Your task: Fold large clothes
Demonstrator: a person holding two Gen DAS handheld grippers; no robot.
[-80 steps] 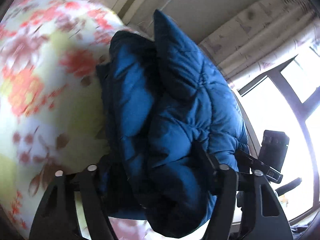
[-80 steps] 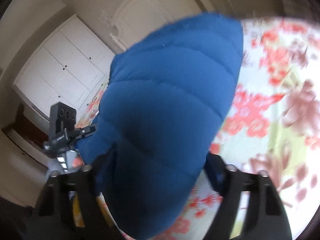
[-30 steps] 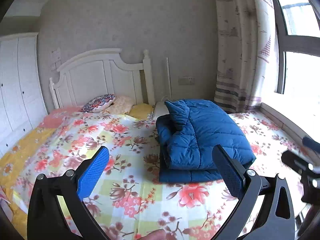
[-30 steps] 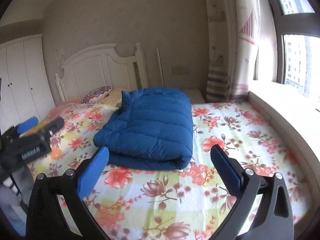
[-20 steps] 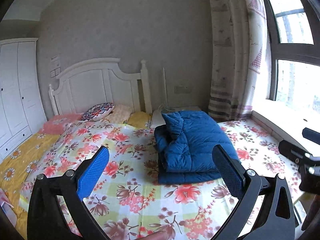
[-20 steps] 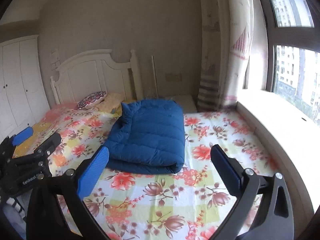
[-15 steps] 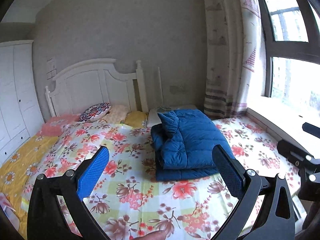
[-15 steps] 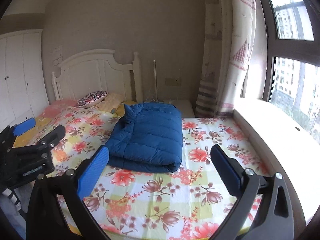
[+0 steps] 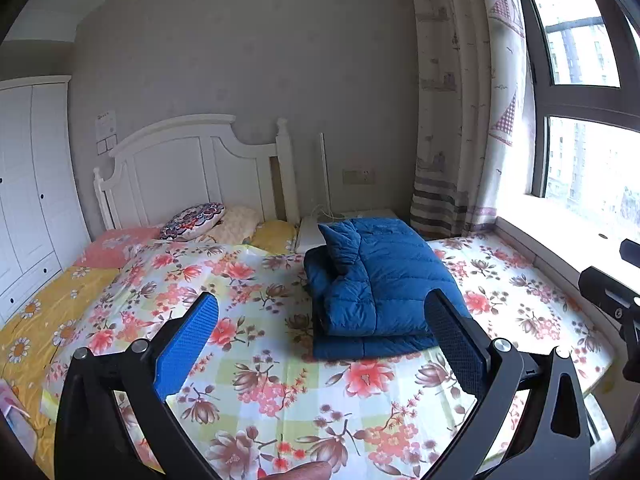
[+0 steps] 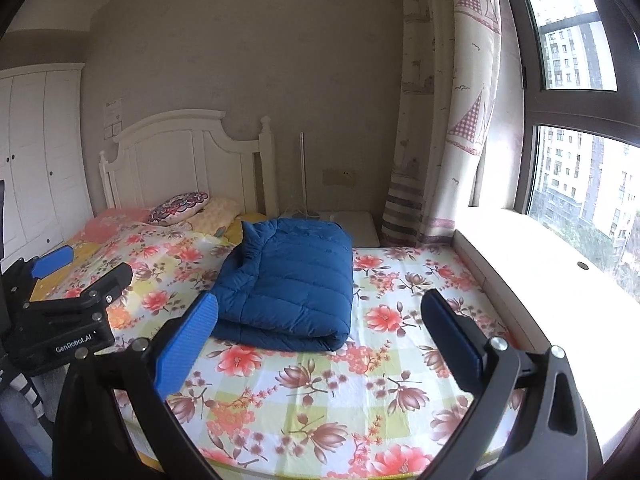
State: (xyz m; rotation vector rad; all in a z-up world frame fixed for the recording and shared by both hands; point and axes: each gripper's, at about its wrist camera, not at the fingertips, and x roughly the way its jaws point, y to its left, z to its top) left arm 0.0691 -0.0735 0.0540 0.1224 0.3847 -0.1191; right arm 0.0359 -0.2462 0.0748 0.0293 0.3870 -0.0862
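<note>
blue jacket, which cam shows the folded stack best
The left wrist view: the blue jacket shows its stacked layers and tucked part at the open edge. The right wrist view shows mainly its smooth top and rolled fold.

A home bedroom: a bed [image 9: 280, 360] with a flowered sheet, white headboard [image 9: 192, 172] and pillows [image 9: 192, 216], a white wardrobe [image 9: 28, 184] at left, curtains [image 9: 460, 120] by the window [image 9: 580, 120] at right.
</note>
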